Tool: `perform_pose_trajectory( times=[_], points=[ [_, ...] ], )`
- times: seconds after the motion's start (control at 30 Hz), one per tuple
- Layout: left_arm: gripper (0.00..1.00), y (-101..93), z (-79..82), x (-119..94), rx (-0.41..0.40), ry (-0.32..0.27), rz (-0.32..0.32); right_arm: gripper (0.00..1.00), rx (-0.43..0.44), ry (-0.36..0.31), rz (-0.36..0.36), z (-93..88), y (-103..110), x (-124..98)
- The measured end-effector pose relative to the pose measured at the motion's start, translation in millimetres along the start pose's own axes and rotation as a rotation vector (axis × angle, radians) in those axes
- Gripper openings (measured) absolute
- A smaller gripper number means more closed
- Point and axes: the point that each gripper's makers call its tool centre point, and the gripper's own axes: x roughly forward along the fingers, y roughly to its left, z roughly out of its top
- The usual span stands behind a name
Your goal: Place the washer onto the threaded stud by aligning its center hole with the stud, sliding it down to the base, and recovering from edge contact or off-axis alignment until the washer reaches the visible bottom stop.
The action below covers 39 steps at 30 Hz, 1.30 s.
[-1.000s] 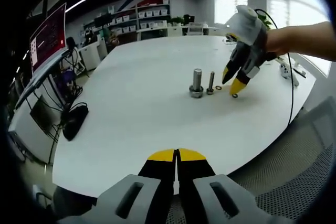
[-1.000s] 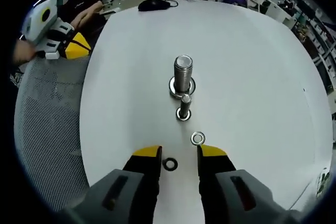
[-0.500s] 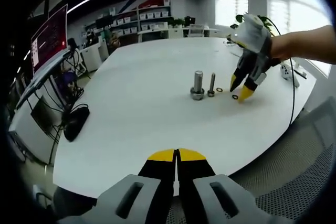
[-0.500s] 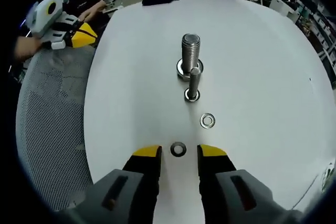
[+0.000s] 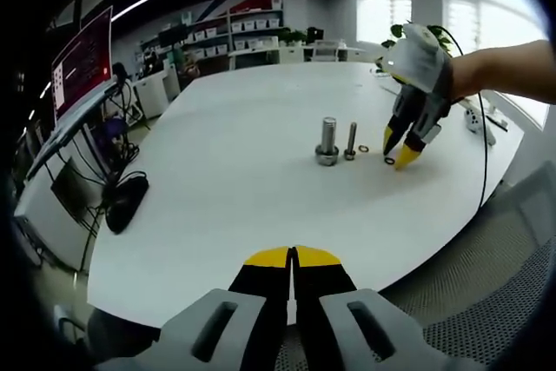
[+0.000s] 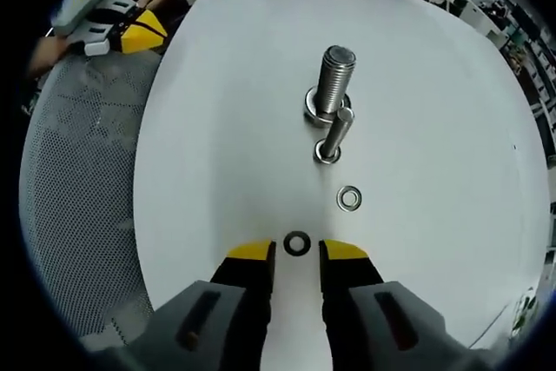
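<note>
Right gripper: yellow-tipped jaws narrowly apart, low over the white round table
Dark flat ring washer: on the table just beyond those tips, untouched
Silver ring washer: farther, to the right
Thin threaded steel stud: upright beyond
Thick steel bolt: farthest
Left gripper: jaws pressed together, well back at the table's edge

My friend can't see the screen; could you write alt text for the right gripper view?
An open yellow-tipped claw hovers at a dark washer on a white table. Beyond lie a silver washer, a thin stud and a thicker stud.
</note>
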Motion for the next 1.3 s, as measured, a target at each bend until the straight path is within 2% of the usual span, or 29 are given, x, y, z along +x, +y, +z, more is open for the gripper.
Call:
perform_pose_trajectory(
  times=[0.1,0.2,0.37,0.5,0.6,0.67,0.83,1.0,1.13,1.3],
  points=[
    [0.00,0.1,0.4,-0.1,-0.001,-0.002,0.000,0.18,-0.045,0.024,-0.002,0.5,2.2,0.5],
    [0.00,0.2,0.5,-0.2,-0.002,-0.002,0.000,0.17,-0.010,0.060,-0.012,1.0,2.6,1.0],
    [0.00,-0.1,0.5,-0.2,-0.004,-0.002,0.000,0.17,-0.031,0.117,-0.011,1.4,2.9,1.5],
    [0.00,0.0,0.5,-0.4,-0.005,-0.002,-0.001,0.17,-0.022,0.128,-0.009,0.8,4.0,0.0],
    [0.00,0.2,0.7,-0.6,-0.008,-0.004,0.000,0.17,0.000,0.106,-0.005,-0.5,0.6,-0.5],
    [0.00,-0.3,1.0,-0.5,-0.007,-0.005,-0.001,0.17,-0.025,0.091,0.001,-0.9,2.0,-0.9],
    [0.00,-0.7,1.5,-0.7,-0.008,-0.009,-0.003,0.20,-0.021,0.035,0.024,-2.5,4.0,-1.0],
    [0.00,-0.6,0.9,-0.7,-0.008,-0.006,-0.003,0.20,-0.054,0.039,0.017,-1.6,3.7,0.5],
    [0.00,-0.3,1.8,-0.9,-0.010,-0.012,-0.002,0.15,-0.062,0.041,0.001,-2.2,2.7,1.4],
    [0.00,-0.1,1.5,-0.6,-0.010,-0.011,-0.001,0.15,-0.026,0.002,-0.010,-3.3,1.5,1.1]
  ],
)
